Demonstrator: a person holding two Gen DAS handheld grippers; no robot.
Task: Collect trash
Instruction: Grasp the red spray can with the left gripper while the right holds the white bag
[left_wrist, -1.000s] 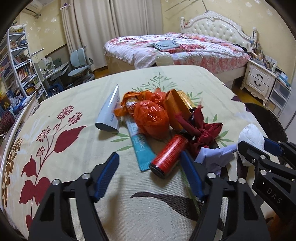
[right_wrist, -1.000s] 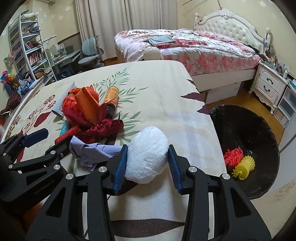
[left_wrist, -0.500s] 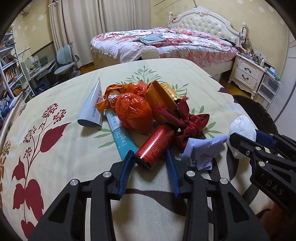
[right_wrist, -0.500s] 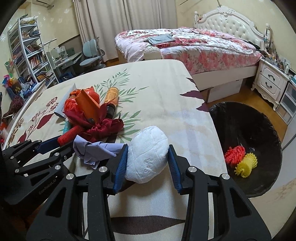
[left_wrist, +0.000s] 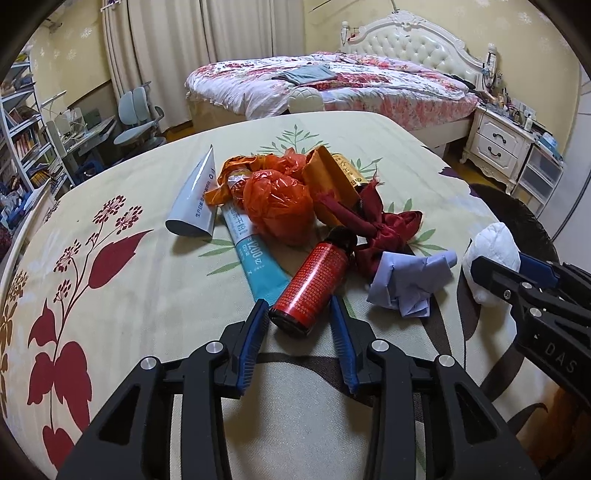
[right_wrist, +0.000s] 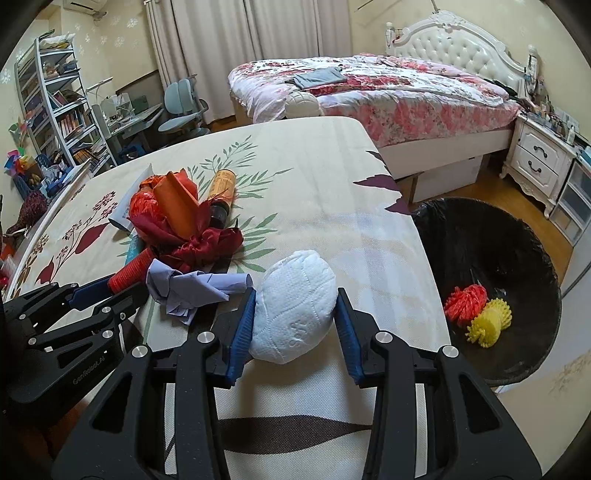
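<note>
A pile of trash lies on the floral tablecloth (left_wrist: 147, 295). My left gripper (left_wrist: 299, 314) is shut on the near end of a red can (left_wrist: 314, 284), which lies on its side. Beside the can are a crumpled lilac paper (left_wrist: 410, 284), a dark red ribbon (left_wrist: 384, 232), an orange bag (left_wrist: 277, 203), a teal tube (left_wrist: 255, 258) and a grey tube (left_wrist: 195, 199). My right gripper (right_wrist: 295, 306) is shut on a white paper wad (right_wrist: 295, 314) near the table's right edge. A black bin (right_wrist: 491, 280) stands on the floor to its right.
Red and yellow spiky balls (right_wrist: 476, 310) lie inside the bin. A gold bottle (right_wrist: 221, 192) sits behind the pile. Beyond the table stand a bed (right_wrist: 369, 92), white nightstands (right_wrist: 535, 158), a desk with chairs (right_wrist: 177, 107) and a bookshelf (right_wrist: 55, 107).
My left gripper has closed from wide open onto the red can's near end. The right gripper has kept its hold on the white wad without moving.
</note>
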